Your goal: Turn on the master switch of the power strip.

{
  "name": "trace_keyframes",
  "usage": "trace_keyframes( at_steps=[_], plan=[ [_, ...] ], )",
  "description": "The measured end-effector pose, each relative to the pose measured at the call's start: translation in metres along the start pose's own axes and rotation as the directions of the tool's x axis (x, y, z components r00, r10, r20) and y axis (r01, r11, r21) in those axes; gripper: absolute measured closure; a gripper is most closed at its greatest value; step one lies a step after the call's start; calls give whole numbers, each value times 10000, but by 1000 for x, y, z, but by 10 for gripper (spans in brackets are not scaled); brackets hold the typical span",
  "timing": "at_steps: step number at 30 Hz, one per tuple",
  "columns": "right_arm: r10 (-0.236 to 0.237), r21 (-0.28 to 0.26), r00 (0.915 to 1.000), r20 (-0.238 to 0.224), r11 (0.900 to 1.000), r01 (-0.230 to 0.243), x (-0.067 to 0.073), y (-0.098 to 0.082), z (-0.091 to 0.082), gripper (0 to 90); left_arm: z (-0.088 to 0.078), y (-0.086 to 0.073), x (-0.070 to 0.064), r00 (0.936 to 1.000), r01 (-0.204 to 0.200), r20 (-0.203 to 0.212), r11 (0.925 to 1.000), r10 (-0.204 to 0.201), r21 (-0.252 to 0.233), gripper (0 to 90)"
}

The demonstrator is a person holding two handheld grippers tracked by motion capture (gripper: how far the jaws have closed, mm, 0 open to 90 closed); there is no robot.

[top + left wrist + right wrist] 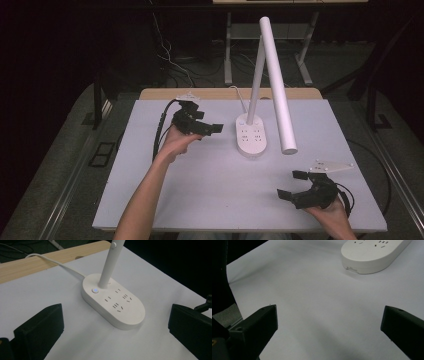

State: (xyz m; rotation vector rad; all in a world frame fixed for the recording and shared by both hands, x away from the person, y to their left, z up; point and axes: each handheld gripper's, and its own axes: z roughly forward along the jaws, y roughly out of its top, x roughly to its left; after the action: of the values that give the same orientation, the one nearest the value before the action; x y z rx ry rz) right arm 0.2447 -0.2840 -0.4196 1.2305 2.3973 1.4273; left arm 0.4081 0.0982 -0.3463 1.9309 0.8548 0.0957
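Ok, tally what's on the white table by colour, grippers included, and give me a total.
White: 1, the desk lamp with sockets in its base.
Black: 2, the left gripper and the right gripper, both with jaws open and nothing between them.
Total: 3.

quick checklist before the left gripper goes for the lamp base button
1. Left gripper open with nothing between its fingers: ok.
2. Button on the lamp base in sight from the left gripper view, with nothing lying over it: ok.
3. Left gripper apart from the base, bare table between them: ok.
4. Lamp head hangs over the table to the right of the base, off the path from the left: ok.
5. Right gripper open, near the front right corner, well away from the base: ok.
6. Whether the lamp is lit: cannot tell.
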Motion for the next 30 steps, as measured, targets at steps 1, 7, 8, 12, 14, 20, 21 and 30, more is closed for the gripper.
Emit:
trace_keyframes(
  at_steps=[1, 7, 8, 12, 14, 20, 21, 30],
  plan=[
    [-1, 8, 10000, -1, 10000, 1, 0, 0, 0, 4, -3, -2, 0, 10000, 14, 1, 10000, -14, -20, 0],
    [5, 6, 10000, -5, 10000, -5, 0, 0, 0, 5, -16, -14, -4, 9999, -143, -6, 9999, 143, -66, 0],
    [3, 2, 10000, -1, 10000, -3, 0, 0, 0, 5, -19, -16, -5, 9999, -155, -27, 9999, 155, -70, 0],
    [8, -5, 10000, 10, 10000, -8, 0, 0, 0, 5, -27, -25, -8, 9999, -115, 11, 9998, 116, -183, 0],
    [14, 6, 10000, 6, 10000, -14, 0, 0, 0, 5, -30, -30, -9, 10000, -41, -31, 9996, 41, -264, 0],
    [25, 11, 10000, 16, 10000, -25, 1, 0, 0, 4, -40, -44, -12, 10000, -7, -26, 9993, 6, -386, 0],
    [23, 11, 10000, 15, 10000, -23, 1, 0, 0, 5, -42, -46, -13, 10000, -35, -41, 9991, 33, -432, 0],
    [49, -1, 10000, 22, 10000, -49, 1, 0, 0, 5, -51, -72, -16, 10000, 96, -18, 9984, -97, -565, 0]
  ],
)
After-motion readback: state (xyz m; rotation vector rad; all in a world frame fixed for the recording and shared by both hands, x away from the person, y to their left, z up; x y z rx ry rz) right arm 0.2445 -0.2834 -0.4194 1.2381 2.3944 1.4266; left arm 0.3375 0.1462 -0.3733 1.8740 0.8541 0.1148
